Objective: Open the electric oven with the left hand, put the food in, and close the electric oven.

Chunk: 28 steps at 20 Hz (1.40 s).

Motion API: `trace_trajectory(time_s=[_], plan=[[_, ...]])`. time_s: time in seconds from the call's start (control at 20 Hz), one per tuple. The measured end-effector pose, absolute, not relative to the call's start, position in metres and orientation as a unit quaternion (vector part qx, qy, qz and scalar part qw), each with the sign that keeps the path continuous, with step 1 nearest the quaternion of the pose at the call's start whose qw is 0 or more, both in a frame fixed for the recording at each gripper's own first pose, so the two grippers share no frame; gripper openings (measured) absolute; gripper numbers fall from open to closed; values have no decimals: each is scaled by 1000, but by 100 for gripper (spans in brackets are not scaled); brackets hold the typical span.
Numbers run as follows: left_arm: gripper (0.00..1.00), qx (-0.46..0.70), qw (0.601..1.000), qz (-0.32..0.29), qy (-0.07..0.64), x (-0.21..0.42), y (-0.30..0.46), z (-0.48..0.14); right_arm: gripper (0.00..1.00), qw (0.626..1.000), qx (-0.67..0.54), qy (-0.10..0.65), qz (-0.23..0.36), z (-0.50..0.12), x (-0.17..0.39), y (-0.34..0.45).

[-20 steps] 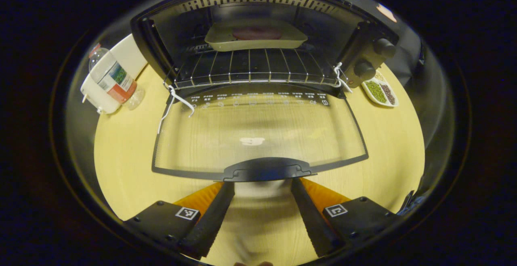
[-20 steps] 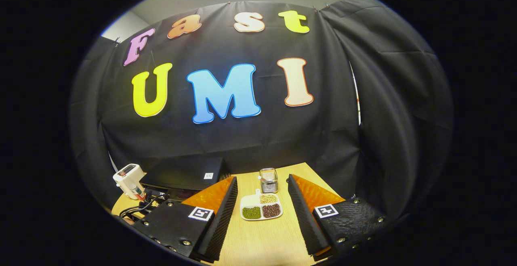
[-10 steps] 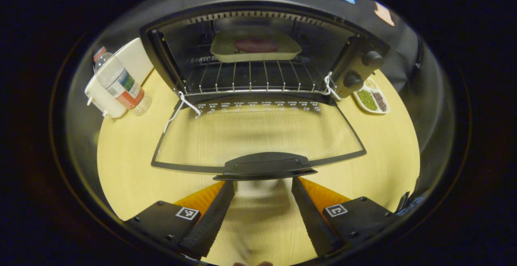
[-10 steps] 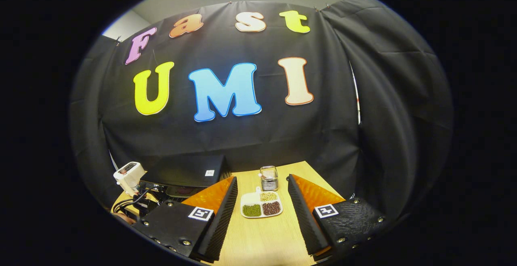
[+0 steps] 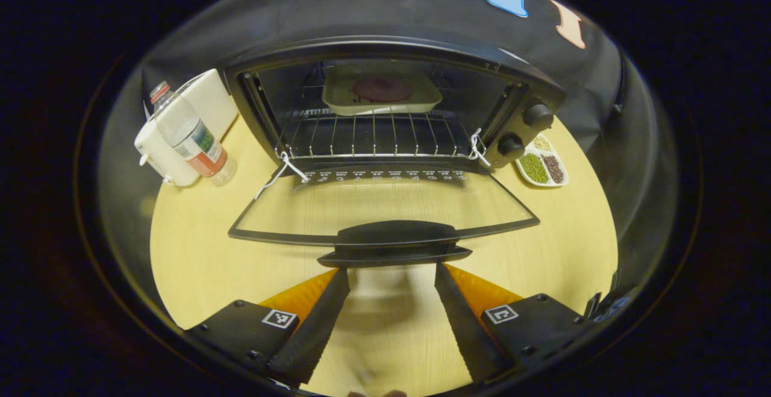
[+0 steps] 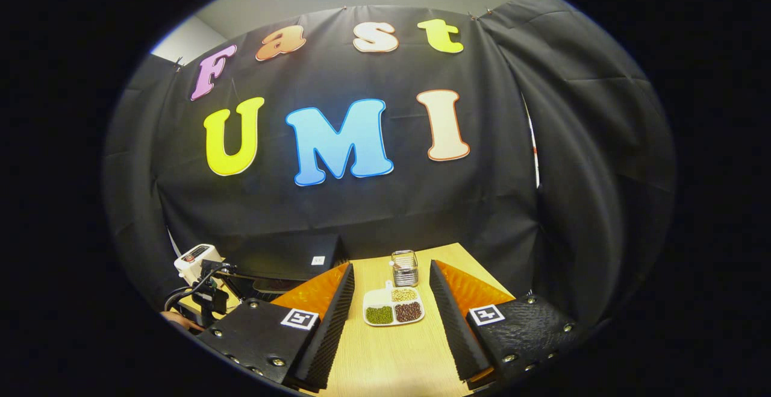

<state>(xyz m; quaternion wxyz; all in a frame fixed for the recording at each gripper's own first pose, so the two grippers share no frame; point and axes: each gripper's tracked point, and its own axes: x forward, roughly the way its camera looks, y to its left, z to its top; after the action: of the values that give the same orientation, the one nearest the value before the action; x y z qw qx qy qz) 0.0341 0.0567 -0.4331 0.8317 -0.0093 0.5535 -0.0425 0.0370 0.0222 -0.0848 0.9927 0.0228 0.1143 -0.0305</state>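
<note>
- In the left gripper view, the left gripper (image 5: 391, 300) is being held with its fingers spread and nothing between them, just short of the door handle (image 5: 394, 241) of the electric oven (image 5: 391, 114). Whether the fingertips are touching the handle's underside cannot be told.
- The glass door (image 5: 385, 204) is being seen at a shallower angle than a second ago, and its handle is now showing a lower lip that was hidden then. This is being read as the door being lifted from below, or as the gripper being lowered; the two cannot be separated here.
- The food, a dark round patty (image 5: 381, 88), is being seen straight ahead on a pale tray (image 5: 380, 93) at the back of the wire rack (image 5: 376, 135). The loading step is therefore being judged as done, with only the closing left.
- A water bottle (image 5: 191, 138) and a white appliance (image 5: 165, 156) are being seen ahead to the gripper's left on the wooden table (image 5: 193, 258). A divided dish of beans (image 5: 541, 167) is being seen to its right, beside the oven's knobs (image 5: 524, 129).
- In the right gripper view, the right gripper (image 6: 390, 325) is being kept released and empty, raised above the table and well apart from the oven. The framing is nearly the same as a second ago, so this hand is being judged idle.
- Directly ahead of it, between its fingers, the bean dish (image 6: 393, 311) and a small glass jar (image 6: 405, 268) are being seen; the oven's dark top (image 6: 283, 258) lies ahead to its left.
</note>
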Motion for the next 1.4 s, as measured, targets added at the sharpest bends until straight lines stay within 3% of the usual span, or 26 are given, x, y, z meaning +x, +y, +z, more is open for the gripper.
trace_trajectory(time_s=[1.1,1.2,1.3,1.4], plan=[[100,6,875,-40,483,67,53,-398,77,991,23,128,-31,-91,28,14],[92,15,885,-38,465,73,54,-392,77,991,25,129,-31,-91,29,13],[100,22,895,-34,445,79,56,-383,77,990,27,132,-28,-94,28,11],[100,14,902,-27,430,82,58,-371,77,990,27,133,-26,-95,27,10]])
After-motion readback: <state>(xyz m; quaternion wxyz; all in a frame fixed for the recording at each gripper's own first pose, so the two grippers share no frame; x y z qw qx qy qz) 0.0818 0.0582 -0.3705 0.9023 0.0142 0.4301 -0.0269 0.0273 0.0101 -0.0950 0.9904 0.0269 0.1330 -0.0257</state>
